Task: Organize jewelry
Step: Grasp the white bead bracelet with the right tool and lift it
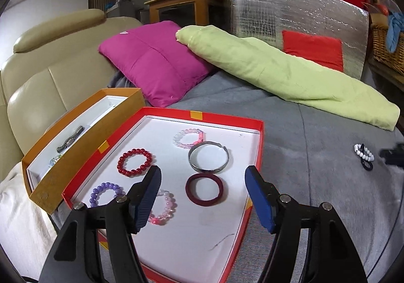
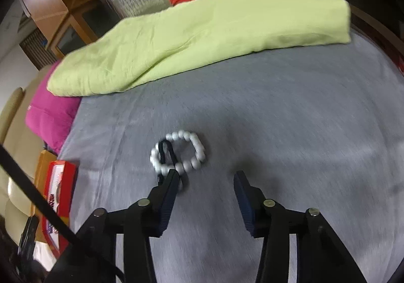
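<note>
Left wrist view: left gripper (image 1: 203, 186) at frame bottom, jaws spread wide, nothing between pads, hanging over red tray (image 1: 260, 146). Maroon hair band (image 1: 206, 189), silver bangle (image 1: 209, 157), beaded bracelets lie in tray. Right wrist view: right gripper (image 2: 205, 177) jaws partly spread, empty; left fingertip (image 2: 171, 177) overlaps black hair tie (image 2: 166, 150) beside white bead bracelet (image 2: 195, 154), frame centre, on grey sheet (image 2: 277, 119).

Home living room, beige leather sofa (image 1: 38, 73), pink cushion (image 1: 154, 61), wooden cabinet (image 1: 181, 5), wicker basket (image 1: 388, 46)
</note>
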`<state>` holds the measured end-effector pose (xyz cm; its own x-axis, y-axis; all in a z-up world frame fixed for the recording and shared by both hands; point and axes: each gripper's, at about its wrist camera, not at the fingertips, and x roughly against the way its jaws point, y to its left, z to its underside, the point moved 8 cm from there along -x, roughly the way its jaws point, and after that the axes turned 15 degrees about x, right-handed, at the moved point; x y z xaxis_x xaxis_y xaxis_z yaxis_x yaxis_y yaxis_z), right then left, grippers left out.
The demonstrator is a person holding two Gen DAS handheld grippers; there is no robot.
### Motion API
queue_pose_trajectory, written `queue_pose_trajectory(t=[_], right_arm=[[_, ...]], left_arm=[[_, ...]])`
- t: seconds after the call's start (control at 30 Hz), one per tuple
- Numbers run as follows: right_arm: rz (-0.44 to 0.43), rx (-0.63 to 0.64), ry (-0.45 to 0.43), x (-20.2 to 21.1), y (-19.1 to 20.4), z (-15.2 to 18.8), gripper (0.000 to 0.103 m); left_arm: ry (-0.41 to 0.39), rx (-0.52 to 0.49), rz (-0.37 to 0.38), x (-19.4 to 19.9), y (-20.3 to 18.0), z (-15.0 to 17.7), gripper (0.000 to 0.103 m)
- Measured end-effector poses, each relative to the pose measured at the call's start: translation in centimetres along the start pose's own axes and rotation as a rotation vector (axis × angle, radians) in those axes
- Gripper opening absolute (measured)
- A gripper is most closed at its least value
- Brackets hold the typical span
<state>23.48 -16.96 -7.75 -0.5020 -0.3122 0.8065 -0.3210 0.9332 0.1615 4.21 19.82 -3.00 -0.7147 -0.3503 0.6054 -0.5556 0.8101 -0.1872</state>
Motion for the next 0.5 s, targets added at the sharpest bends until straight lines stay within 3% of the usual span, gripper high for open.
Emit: queue_pose_trajectory(t=[0.13,0.3,0.5], right_arm=[[0.083,0.06,0.089,-3.6,-0.2,-0.9,0.034],[0.143,0.132,0.104,-3.8,0.0,-1.1,0.023],[0.158,0.137,0.116,-3.7,-0.2,-0.9,0.024]], left_arm=[[0.006,0.005,-0.004,-0.2,0.0,0.1,0.069],[0.015,-0.001,0.004,-0.3,-0.5,0.2,0.07],[0.017,-0.014,0.004,-0.2,-0.7,0.4,0.07]])
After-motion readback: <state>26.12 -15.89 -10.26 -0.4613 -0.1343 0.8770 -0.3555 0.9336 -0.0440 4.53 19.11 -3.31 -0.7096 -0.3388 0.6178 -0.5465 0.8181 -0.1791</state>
